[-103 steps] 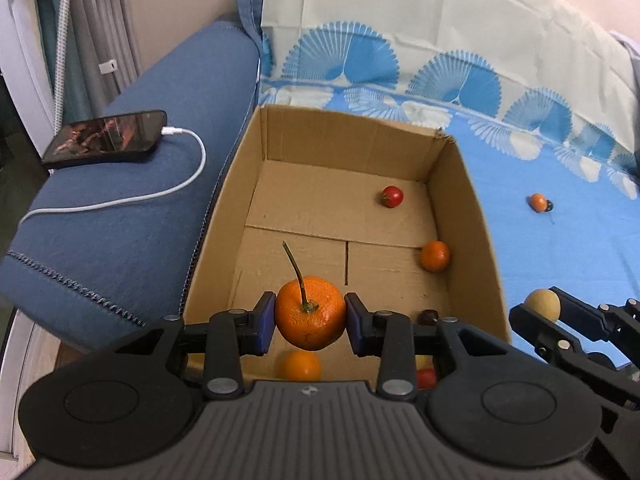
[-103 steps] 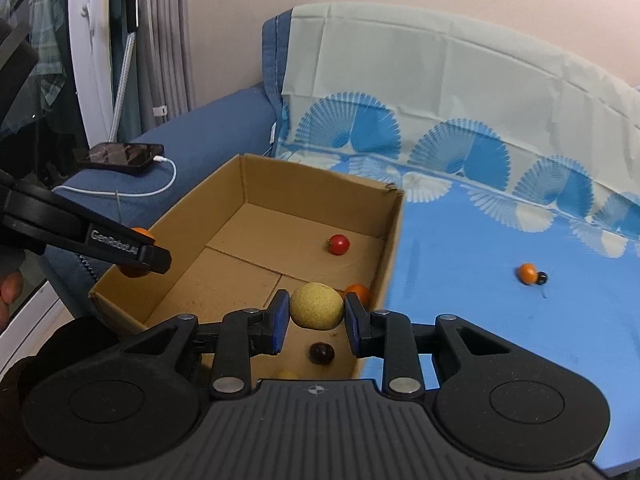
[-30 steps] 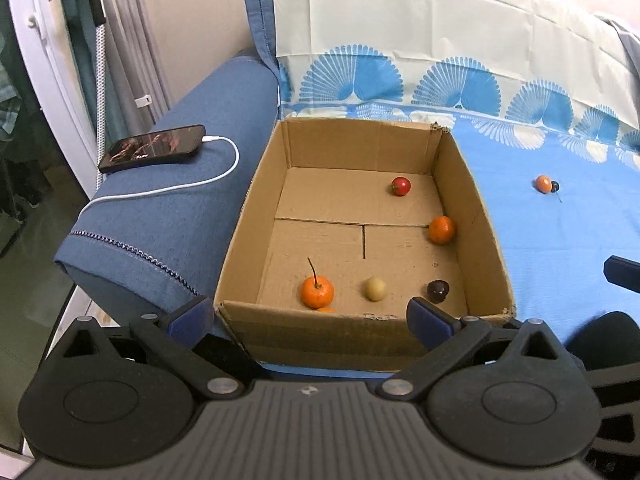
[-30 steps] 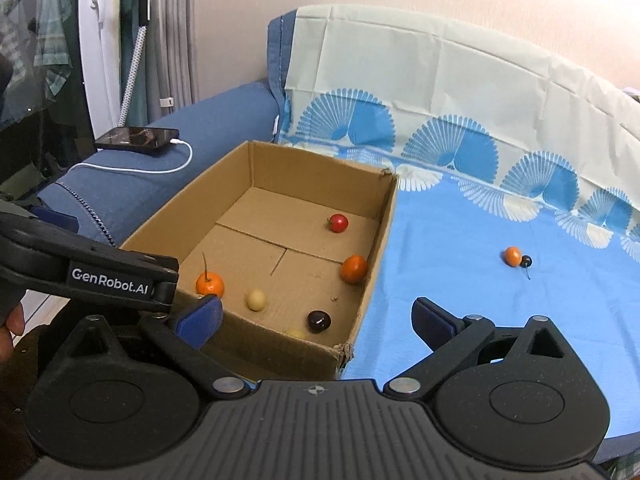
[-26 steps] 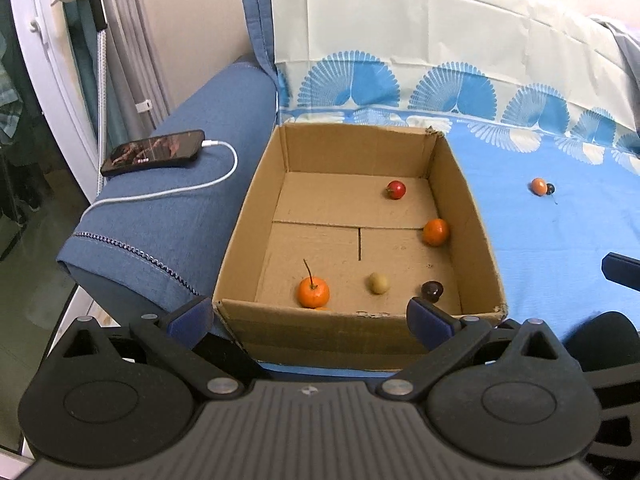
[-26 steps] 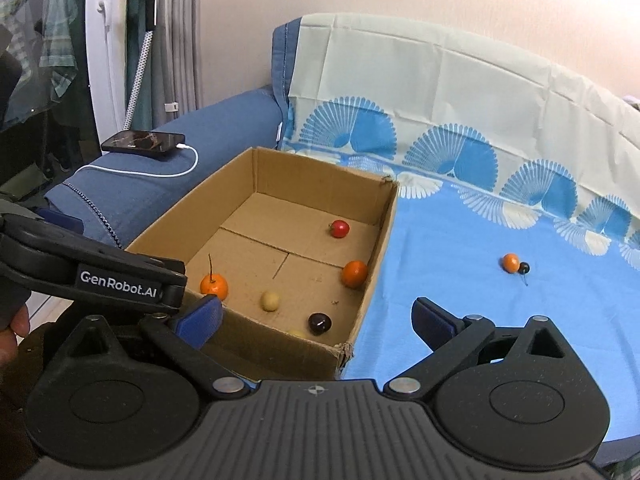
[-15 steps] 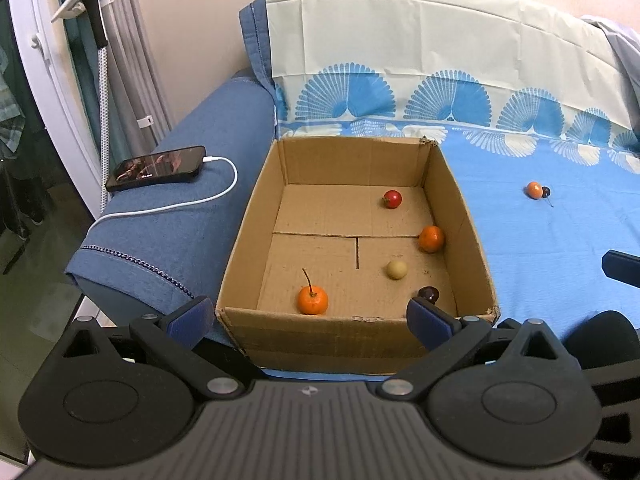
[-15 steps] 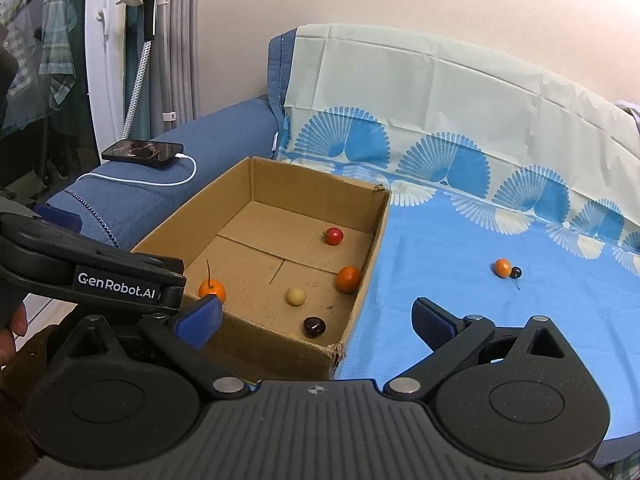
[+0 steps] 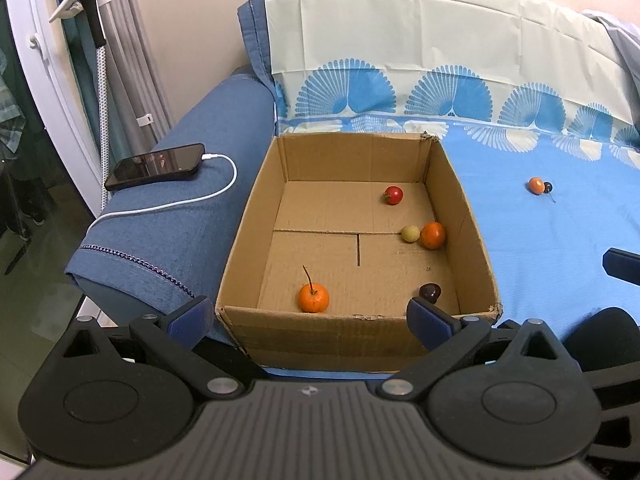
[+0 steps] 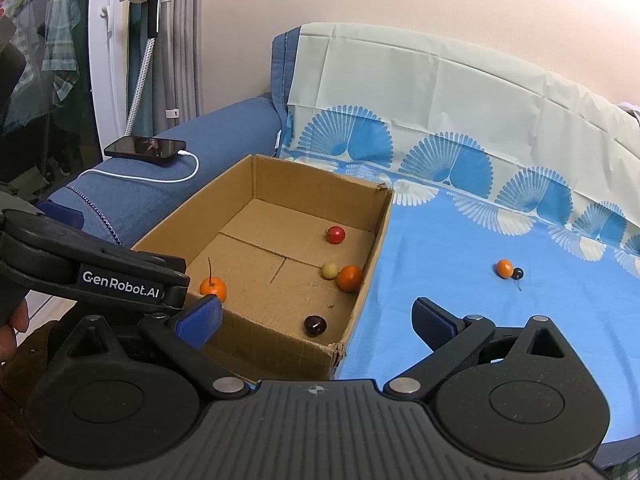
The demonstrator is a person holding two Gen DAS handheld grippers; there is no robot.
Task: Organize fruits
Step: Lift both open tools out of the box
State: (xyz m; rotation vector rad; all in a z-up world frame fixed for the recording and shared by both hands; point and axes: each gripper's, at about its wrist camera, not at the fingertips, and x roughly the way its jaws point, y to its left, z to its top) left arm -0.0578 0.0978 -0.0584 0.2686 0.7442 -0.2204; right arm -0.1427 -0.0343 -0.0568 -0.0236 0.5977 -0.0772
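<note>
A cardboard box stands on the blue cloth. In it lie an orange with a stem, a yellow fruit touching an orange fruit, a red fruit and a dark fruit. A small orange fruit and a dark berry lie on the cloth to the right. My left gripper is open and empty before the box. My right gripper is open and empty near the box's right corner.
A phone on a white cable lies on the blue sofa arm left of the box. The patterned blue cloth covers the seat and backrest. Curtains hang at the far left.
Both grippers let go of the stemmed orange and the yellow fruit into the box, opened and drew back. The yellow fruit rolled up to the orange fruit.
</note>
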